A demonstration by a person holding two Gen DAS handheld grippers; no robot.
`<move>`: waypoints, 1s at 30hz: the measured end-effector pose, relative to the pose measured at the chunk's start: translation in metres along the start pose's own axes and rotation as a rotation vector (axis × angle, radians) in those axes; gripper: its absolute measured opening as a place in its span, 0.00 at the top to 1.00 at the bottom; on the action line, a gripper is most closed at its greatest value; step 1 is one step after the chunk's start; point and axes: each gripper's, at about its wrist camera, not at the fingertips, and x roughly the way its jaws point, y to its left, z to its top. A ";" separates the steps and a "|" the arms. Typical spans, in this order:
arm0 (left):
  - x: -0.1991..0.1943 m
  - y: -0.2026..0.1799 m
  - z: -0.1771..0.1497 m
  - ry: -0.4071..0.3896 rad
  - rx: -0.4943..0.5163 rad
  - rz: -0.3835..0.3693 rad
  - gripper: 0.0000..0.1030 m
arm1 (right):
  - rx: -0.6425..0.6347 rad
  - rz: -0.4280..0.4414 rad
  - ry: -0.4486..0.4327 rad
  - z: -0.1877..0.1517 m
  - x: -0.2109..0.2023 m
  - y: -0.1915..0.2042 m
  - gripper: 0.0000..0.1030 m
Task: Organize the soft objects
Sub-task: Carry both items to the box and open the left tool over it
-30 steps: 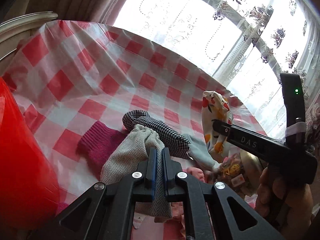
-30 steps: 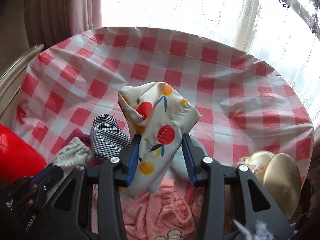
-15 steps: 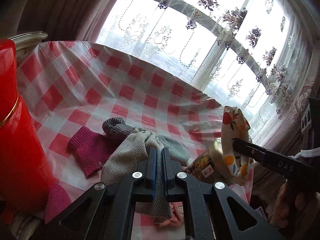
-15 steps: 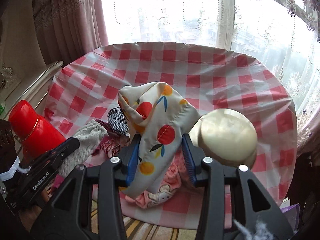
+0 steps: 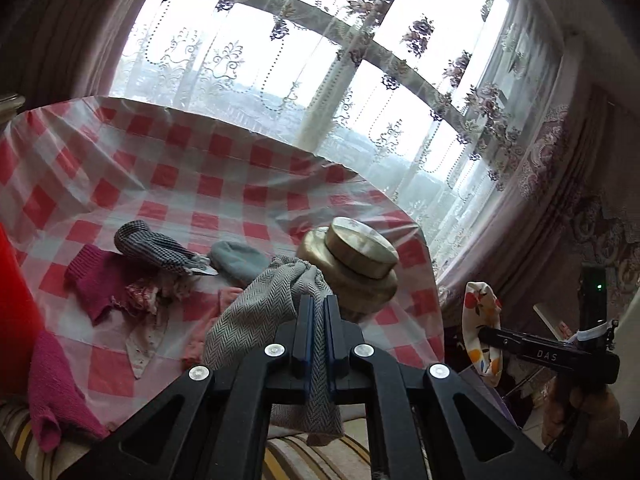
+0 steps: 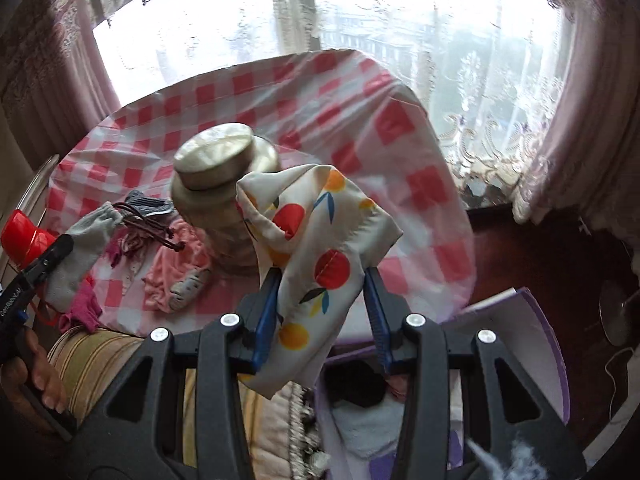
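My left gripper [image 5: 314, 312] is shut on a grey herringbone cloth pouch [image 5: 256, 312] and holds it off the table's near edge; it also shows in the right wrist view [image 6: 86, 236]. My right gripper [image 6: 320, 284] is shut on a cream fruit-print cloth [image 6: 316, 240], held above a purple box [image 6: 532, 344] right of the table. The fruit-print cloth also shows in the left wrist view [image 5: 480, 328]. On the red-checked table [image 5: 224, 176] lie a magenta knit piece [image 5: 96, 280], a black-and-white checked cloth [image 5: 148, 244], a grey-blue cloth [image 5: 240, 260] and a pink cloth [image 6: 176, 268].
A gold lidded jar [image 5: 356, 264] stands near the table's right front edge. A red container [image 6: 20, 236] stands at the table's left. The purple box holds soft items [image 6: 360, 420]. A striped cushion [image 6: 92, 360] lies below the table edge. Lace curtains hang behind.
Both grippers have pulled back and to the right with their cloths. The fruit-print cloth has gone from above the table to above the purple box.
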 end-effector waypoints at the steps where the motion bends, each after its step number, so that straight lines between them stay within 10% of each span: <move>1: 0.001 -0.010 -0.002 0.012 0.010 -0.021 0.95 | 0.017 -0.020 0.007 -0.006 -0.002 -0.013 0.56; 16: 0.036 -0.162 -0.073 0.291 0.188 -0.367 0.95 | 0.229 -0.094 0.066 -0.081 -0.024 -0.135 0.56; 30: 0.059 -0.217 -0.118 0.485 0.201 -0.443 0.95 | 0.310 -0.099 0.037 -0.103 -0.042 -0.177 0.56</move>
